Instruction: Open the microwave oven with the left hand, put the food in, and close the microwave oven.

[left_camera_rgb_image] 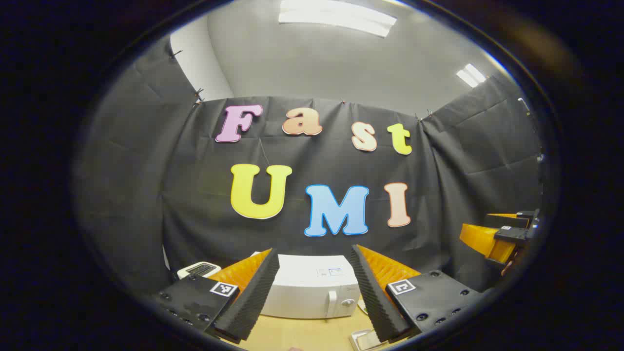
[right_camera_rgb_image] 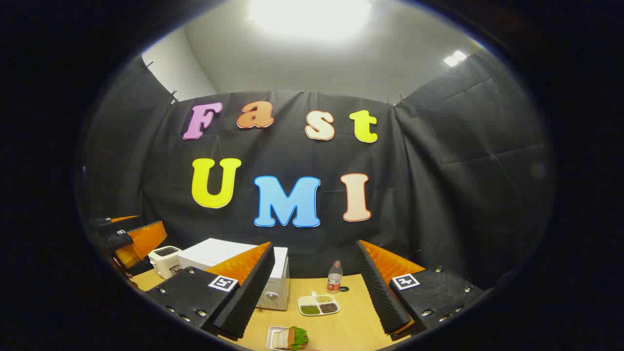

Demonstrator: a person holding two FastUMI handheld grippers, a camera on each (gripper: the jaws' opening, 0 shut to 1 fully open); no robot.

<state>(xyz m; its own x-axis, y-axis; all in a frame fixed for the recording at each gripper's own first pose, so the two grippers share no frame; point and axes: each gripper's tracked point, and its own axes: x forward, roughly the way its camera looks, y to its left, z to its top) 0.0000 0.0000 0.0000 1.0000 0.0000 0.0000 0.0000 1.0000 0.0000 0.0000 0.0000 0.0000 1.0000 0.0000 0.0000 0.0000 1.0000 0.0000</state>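
The white microwave oven (left_camera_rgb_image: 302, 287) stands on the wooden table with its door closed; a vertical handle (left_camera_rgb_image: 331, 303) and a knob sit at the right of its front. My left gripper (left_camera_rgb_image: 313, 253) is open and empty, held above and in front of the oven. The food (right_camera_rgb_image: 291, 338), a sandwich with green leaves, lies on a small white tray at the table's near edge. Above the table my right gripper (right_camera_rgb_image: 314, 246) is open with nothing between its fingers, to the right of the microwave oven (right_camera_rgb_image: 229, 256). The left gripper (right_camera_rgb_image: 134, 241) also shows at the far left.
A white toaster (right_camera_rgb_image: 165, 258) stands to the left of the oven. A small bottle (right_camera_rgb_image: 334, 277) and a divided plate of beans (right_camera_rgb_image: 318, 304) sit on the table (right_camera_rgb_image: 351, 321) to the oven's right. The right gripper (left_camera_rgb_image: 502, 236) shows at the right edge of the left gripper view.
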